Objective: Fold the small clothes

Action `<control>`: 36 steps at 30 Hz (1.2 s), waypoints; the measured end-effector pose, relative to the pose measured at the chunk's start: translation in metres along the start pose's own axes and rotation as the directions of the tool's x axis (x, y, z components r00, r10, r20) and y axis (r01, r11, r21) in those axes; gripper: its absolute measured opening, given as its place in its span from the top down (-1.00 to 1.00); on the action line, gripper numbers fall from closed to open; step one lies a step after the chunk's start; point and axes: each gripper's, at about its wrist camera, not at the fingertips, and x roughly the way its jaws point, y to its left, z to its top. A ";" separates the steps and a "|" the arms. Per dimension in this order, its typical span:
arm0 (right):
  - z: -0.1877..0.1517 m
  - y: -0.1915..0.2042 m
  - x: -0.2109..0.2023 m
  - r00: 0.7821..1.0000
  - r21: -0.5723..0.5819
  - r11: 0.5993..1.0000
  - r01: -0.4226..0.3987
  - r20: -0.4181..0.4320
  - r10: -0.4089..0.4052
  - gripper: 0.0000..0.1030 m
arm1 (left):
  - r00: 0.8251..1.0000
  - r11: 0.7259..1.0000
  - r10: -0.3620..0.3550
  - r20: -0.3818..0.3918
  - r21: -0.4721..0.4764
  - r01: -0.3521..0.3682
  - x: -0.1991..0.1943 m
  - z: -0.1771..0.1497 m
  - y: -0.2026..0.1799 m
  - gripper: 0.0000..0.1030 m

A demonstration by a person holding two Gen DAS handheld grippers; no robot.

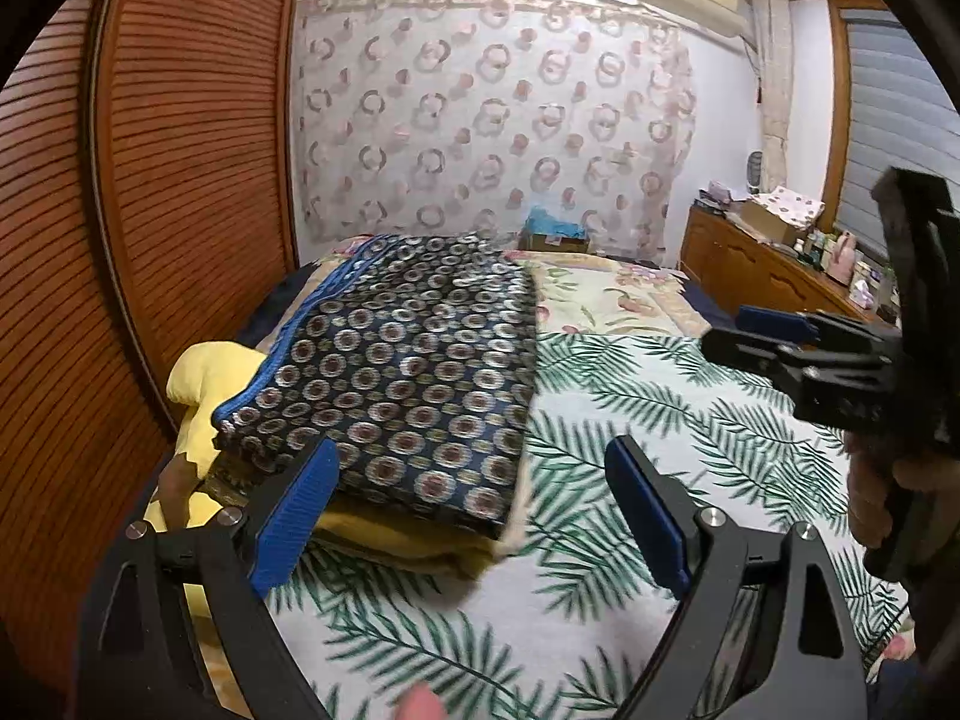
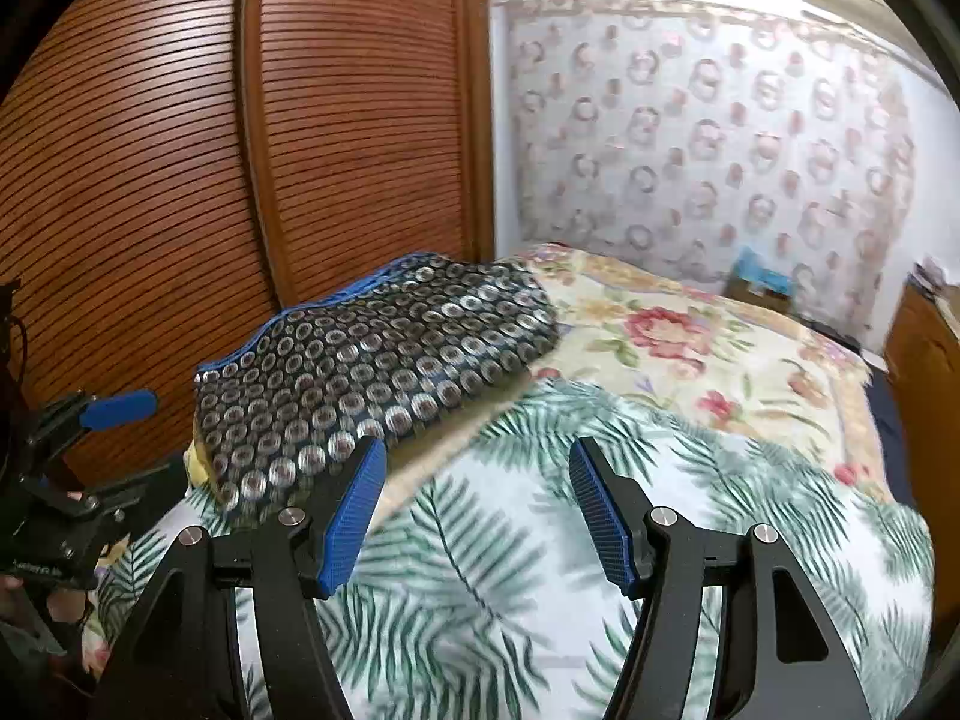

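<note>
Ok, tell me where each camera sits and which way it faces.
Left wrist: on the left gripper, looking along its open blue-padded fingers across the palm-leaf bedspread to the dark circle-patterned folded cloth; the right gripper shows at right.
Right wrist: on the right gripper, open, facing the same cloth; the left gripper shows at left.
Shared: cloth, bedspread, slatted wooden wardrobe.

The right gripper (image 2: 477, 507) hangs over a palm-leaf sheet (image 2: 510, 570), its blue pads well apart with nothing between them; a folded dark cloth (image 2: 372, 354) with a circle print lies ahead to the left, beside a slatted wooden door (image 2: 180, 150). The left gripper (image 2: 90, 420) shows at the left edge; a floral blanket (image 2: 690, 348) covers the bed beyond.
</note>
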 end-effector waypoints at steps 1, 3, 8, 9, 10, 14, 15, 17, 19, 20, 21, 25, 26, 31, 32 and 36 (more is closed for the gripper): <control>-0.006 -0.001 -0.011 1.000 0.008 1.000 0.014 0.002 -0.014 -0.28 | 1.000 1.000 -0.008 0.000 0.005 0.008 -0.003 -0.001 -0.005 -0.76; -0.017 0.000 -0.030 0.999 0.023 0.999 0.030 0.011 -0.030 -0.28 | 1.000 1.000 -0.022 0.002 0.009 0.022 -0.006 -0.003 -0.012 -0.76; -0.038 0.004 -0.073 0.996 0.046 0.996 0.079 0.034 -0.081 -0.31 | 0.999 0.998 -0.046 0.005 0.036 0.046 -0.016 -0.008 -0.035 -0.76; -0.043 0.006 -0.080 0.996 0.052 0.995 0.087 0.033 -0.088 -0.33 | 0.999 0.998 -0.054 0.003 0.041 0.054 -0.018 -0.009 -0.039 -0.76; -0.048 0.007 -0.088 0.995 0.061 0.993 0.097 0.032 -0.099 -0.33 | 0.998 0.997 -0.063 0.002 0.044 0.063 -0.020 -0.011 -0.044 -0.76; -0.064 0.008 -0.120 0.990 0.088 0.988 0.130 0.041 -0.134 -0.40 | 0.995 0.993 -0.100 0.007 0.063 0.099 -0.032 -0.015 -0.063 -0.76; -0.067 0.009 -0.128 0.989 0.098 0.985 0.139 0.043 -0.144 -0.46 | 0.994 0.992 -0.105 0.011 0.067 0.104 -0.035 -0.016 -0.066 -0.76; -0.074 0.014 -0.146 0.983 0.115 0.978 0.171 0.048 -0.178 -0.55 | 0.993 0.991 -0.115 0.026 0.076 0.113 -0.044 -0.016 -0.073 -0.76; -0.077 0.017 -0.164 0.977 0.132 0.972 0.195 0.067 -0.205 -0.62 | 0.992 0.989 -0.124 0.038 0.081 0.120 -0.052 -0.015 -0.080 -0.76; -0.077 0.017 -0.171 0.974 0.139 0.970 0.201 0.073 -0.212 -0.64 | 0.990 0.988 -0.132 0.042 0.084 0.128 -0.057 -0.013 -0.082 -0.76; -0.078 0.017 -0.178 0.972 0.146 0.967 0.210 0.078 -0.223 -0.67 | 0.990 0.988 -0.136 0.047 0.087 0.132 -0.060 -0.011 -0.084 -0.76; -0.081 0.024 -0.208 0.958 0.166 0.956 0.244 0.109 -0.263 -0.73 | 0.989 0.988 -0.134 0.070 0.091 0.127 -0.073 -0.005 -0.090 -0.76; -0.082 0.026 -0.215 0.954 0.171 0.952 0.253 0.117 -0.275 -0.74 | 0.988 0.988 -0.133 0.080 0.090 0.126 -0.077 -0.003 -0.092 -0.76; -0.087 0.033 -0.245 0.932 0.189 0.935 0.299 0.153 -0.329 -0.74 | 0.985 0.988 -0.135 0.107 0.084 0.127 -0.089 0.004 -0.098 -0.76; -0.088 0.034 -0.248 0.931 0.191 0.935 0.299 0.159 -0.330 -0.74 | 0.984 0.988 -0.136 0.112 0.085 0.127 -0.092 0.006 -0.099 -0.76; -0.093 0.041 -0.256 0.922 0.206 0.928 0.309 0.174 -0.346 -0.74 | 0.983 0.989 -0.129 0.130 0.089 0.118 -0.098 0.009 -0.103 -0.76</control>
